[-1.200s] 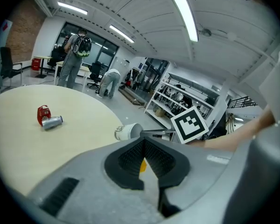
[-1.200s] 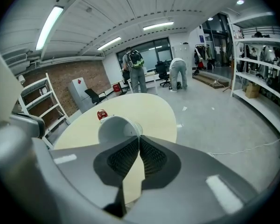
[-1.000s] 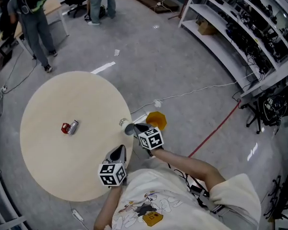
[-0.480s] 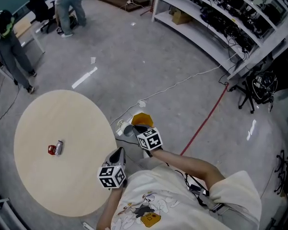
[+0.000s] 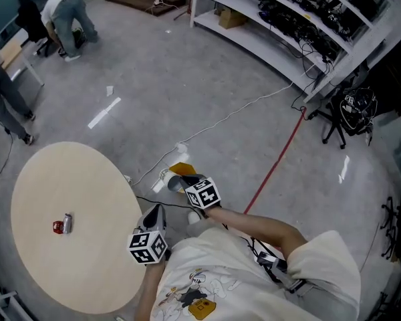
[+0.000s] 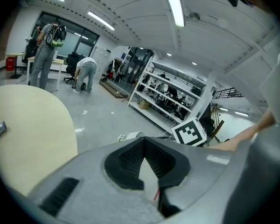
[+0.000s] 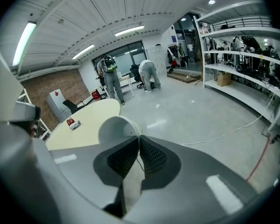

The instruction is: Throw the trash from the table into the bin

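From the head view, we see the right hand-held gripper off the edge of the round bench, carrying a white paper cup. An orange bin stands on the floor right under that spot. Whether the cup is squarely over the bin's mouth we cannot tell. The left hand-held gripper hangs near the bench edge with nothing in it. Well apart from both, on the bench, lie two more pieces of trash: a small red piece and a silvery can, touching or nearly so. By our count there are one cup, one can, one red piece, one bin and two hand-held grippers.

In the left gripper view, the left hand-held gripper has its pads meeting at the tips with nothing between them. Beyond it lie the cup and a stretch of bench.

In the right gripper view, the right hand-held gripper is pinched almost fully together on the rim wall of the cup, whose mouth faces the camera. We judge the cup to be light and thin and easily crushed, so this rim pinch should be enough. The can looks stiff but round, and it may roll, so it is best gripped across its body.
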Available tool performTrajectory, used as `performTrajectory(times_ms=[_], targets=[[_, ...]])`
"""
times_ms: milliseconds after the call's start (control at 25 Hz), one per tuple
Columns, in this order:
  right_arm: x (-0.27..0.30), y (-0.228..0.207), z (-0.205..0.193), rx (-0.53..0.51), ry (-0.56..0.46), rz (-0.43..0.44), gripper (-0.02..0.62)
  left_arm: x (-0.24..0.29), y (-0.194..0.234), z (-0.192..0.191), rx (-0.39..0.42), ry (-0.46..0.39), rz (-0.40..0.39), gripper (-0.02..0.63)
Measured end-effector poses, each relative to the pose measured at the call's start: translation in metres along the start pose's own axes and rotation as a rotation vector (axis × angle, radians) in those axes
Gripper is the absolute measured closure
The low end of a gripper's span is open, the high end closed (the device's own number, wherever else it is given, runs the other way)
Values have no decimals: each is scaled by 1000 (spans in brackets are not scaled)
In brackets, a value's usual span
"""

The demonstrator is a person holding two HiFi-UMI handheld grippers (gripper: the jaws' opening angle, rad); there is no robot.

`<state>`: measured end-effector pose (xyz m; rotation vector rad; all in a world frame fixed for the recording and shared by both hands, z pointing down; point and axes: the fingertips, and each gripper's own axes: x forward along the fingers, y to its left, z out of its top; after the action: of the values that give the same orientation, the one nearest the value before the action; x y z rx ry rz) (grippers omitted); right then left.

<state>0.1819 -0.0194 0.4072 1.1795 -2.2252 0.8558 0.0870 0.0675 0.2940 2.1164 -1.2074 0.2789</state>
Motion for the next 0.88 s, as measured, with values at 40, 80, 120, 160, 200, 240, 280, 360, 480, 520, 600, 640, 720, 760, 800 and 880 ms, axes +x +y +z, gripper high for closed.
performTrajectory(times_ms=[40,80,120,160,200,240,280,360,480,520,600,640,720,760,800,880], targets=[[1,-9,-1,2,9,2,574,6,-3,1,-4,2,4,603],[5,-15,-7,5,22,7,574,10,-3,-1,-11,6,10,603],[10,-18,-14,7,36,13,574,12,0,-5,-21,10,20,603],[17,-22,-20,5,49,19,574,14,3,-7,-31,10,33,603],[22,-26,-22,3,60,26,574,16,6,-9,-40,11,46,603],[26,-30,-24,3,70,33,574,18,7,-9,-49,15,59,603],[28,-32,-26,3,81,41,574,18,7,-10,-60,22,73,603],[30,-36,-30,-3,102,58,574,18,4,-13,-81,32,99,603],[31,-40,-42,-13,131,95,574,18,-7,-19,-118,41,129,603],[33,-43,-44,-15,139,107,574,20,-10,-19,-131,42,141,603],[42,-56,-40,-23,147,118,574,32,-12,-15,-148,37,159,603],[48,-63,-37,-27,150,120,574,39,-11,-13,-155,35,166,603],[62,-72,-39,-33,164,122,574,48,-5,-14,-171,42,182,603],[69,-73,-42,-37,176,124,574,49,0,-17,-180,51,192,603],[75,-72,-47,-45,189,127,574,48,4,-21,-189,61,204,603],[91,-73,-55,-71,210,134,574,51,12,-26,-199,78,226,603]])
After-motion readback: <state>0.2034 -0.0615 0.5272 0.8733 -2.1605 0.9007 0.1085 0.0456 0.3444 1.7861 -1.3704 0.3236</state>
